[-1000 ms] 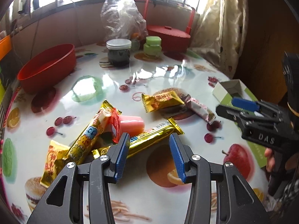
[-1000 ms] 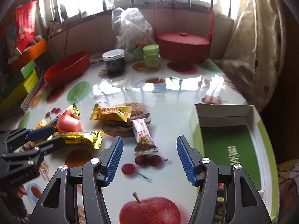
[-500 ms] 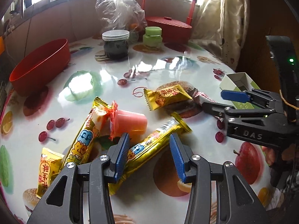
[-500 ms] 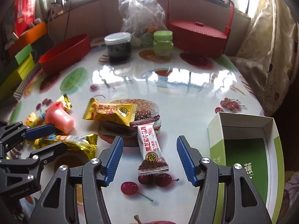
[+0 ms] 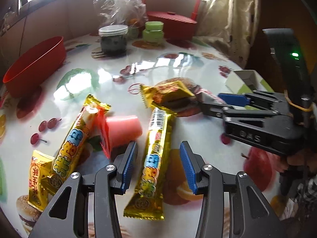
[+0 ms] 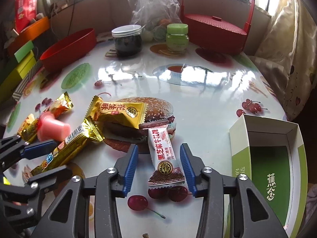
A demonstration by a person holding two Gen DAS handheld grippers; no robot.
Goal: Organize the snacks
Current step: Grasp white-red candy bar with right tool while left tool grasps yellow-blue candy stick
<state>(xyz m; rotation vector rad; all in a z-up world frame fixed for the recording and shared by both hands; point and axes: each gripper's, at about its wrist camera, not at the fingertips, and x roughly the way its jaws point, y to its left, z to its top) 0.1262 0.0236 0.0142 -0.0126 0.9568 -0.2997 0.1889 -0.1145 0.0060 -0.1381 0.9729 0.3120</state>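
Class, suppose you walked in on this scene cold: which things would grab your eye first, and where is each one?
Two black, blue-padded tools dominate: the right gripper straddles a white sesame candy bar, its jaws just closing in, pads not clearly pressing yet. The left gripper straddles a long gold snack bar. A pink jelly cup lies on its side left of that bar, and an open green and white box waits at the table's right edge.

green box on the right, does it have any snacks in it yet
No, the green box is open and shows only its bare green floor, while the white candy bar lies on the table.
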